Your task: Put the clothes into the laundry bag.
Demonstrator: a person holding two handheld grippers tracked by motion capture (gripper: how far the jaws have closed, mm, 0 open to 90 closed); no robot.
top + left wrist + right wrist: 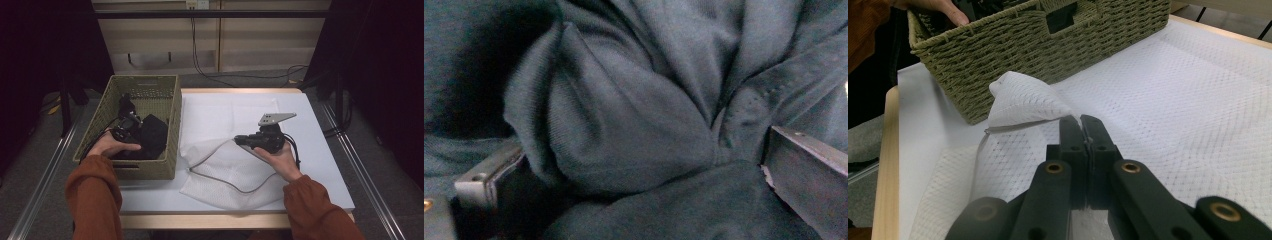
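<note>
Your left claw (131, 121) was down inside the woven basket (172, 125) at the left of the worktop (310, 150), its jaws standing apart around a fold of the dark garment (624, 130). Your right claw (1080, 125), right of the basket, was clamped on the edge of the white mesh bag (1023, 100), lifting it.

Rust-orange long sleeves (92, 192) on both arms. Left tool (125, 125) black, cable trailing. Right tool (239, 140) black, grey three-cornered plate (275, 118) with small holes on top. Jaws matte black, brass-coloured pivot pins (1054, 167) on linkage arms.
</note>
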